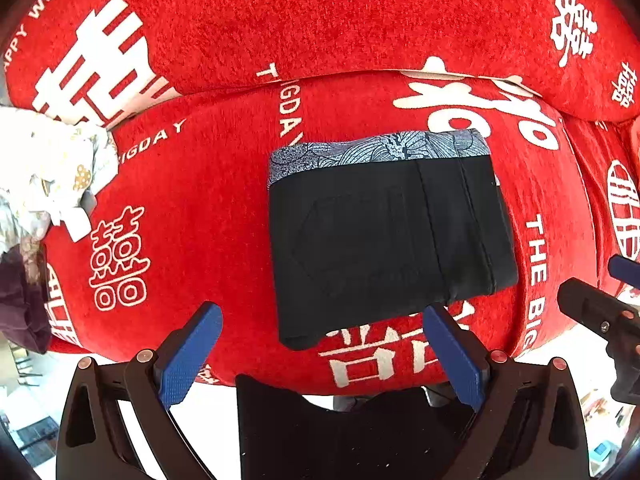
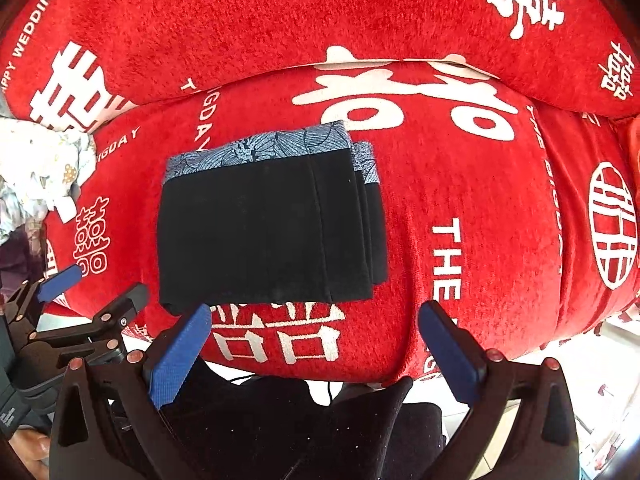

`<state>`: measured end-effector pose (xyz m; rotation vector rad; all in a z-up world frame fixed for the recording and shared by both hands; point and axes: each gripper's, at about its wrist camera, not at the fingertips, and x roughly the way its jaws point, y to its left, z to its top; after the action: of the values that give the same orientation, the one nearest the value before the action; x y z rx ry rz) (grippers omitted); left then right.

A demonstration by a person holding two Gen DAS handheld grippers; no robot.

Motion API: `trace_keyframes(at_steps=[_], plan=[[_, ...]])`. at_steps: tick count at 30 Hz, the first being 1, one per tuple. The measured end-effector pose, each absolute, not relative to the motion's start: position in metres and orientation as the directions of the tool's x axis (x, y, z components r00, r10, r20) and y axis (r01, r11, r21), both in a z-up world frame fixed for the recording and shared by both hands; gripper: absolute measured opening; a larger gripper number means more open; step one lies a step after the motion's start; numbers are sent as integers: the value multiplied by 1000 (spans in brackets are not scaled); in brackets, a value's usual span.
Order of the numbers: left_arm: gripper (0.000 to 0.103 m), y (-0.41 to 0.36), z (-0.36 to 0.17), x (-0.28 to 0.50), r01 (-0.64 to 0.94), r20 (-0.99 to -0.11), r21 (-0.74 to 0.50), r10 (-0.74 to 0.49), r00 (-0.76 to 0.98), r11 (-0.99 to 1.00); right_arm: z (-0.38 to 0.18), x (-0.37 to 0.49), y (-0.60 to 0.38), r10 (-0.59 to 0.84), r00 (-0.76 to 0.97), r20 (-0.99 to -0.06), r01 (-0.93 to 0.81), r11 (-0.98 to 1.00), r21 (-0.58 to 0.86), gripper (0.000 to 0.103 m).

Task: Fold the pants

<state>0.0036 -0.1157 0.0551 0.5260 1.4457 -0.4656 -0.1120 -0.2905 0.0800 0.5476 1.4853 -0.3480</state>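
The black pants (image 1: 384,240) lie folded into a compact rectangle on the red cushion, with a blue-grey patterned waistband (image 1: 376,150) along the far edge. They also show in the right wrist view (image 2: 264,236). My left gripper (image 1: 324,344) is open and empty, hovering just short of the pants' near edge. My right gripper (image 2: 316,340) is open and empty, near the pants' front right corner. The right gripper's tip shows at the right edge of the left wrist view (image 1: 600,312). The left gripper shows at the lower left of the right wrist view (image 2: 76,304).
The red cushion (image 1: 200,208) with white characters and lettering has a red backrest (image 1: 320,20) behind it. A crumpled white patterned cloth (image 1: 44,168) lies at the left end, with a dark garment (image 1: 20,300) below it. Light floor lies past the cushion's front edge.
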Motion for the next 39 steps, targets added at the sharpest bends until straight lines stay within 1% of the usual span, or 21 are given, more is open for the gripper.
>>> trace_keyframes(at_steps=[13, 23, 39], plan=[[101, -123, 64, 1, 630, -996, 72, 22, 87, 774, 90, -112, -286, 74, 76, -994, 535, 839, 103, 103], [101, -118, 61, 2, 637, -996, 79, 36, 79, 767, 87, -106, -281, 62, 51, -997, 496, 865, 79, 103], [101, -127, 58, 1, 682, -996, 85, 46, 74, 726, 83, -104, -283, 47, 37, -998, 500, 864, 59, 103]])
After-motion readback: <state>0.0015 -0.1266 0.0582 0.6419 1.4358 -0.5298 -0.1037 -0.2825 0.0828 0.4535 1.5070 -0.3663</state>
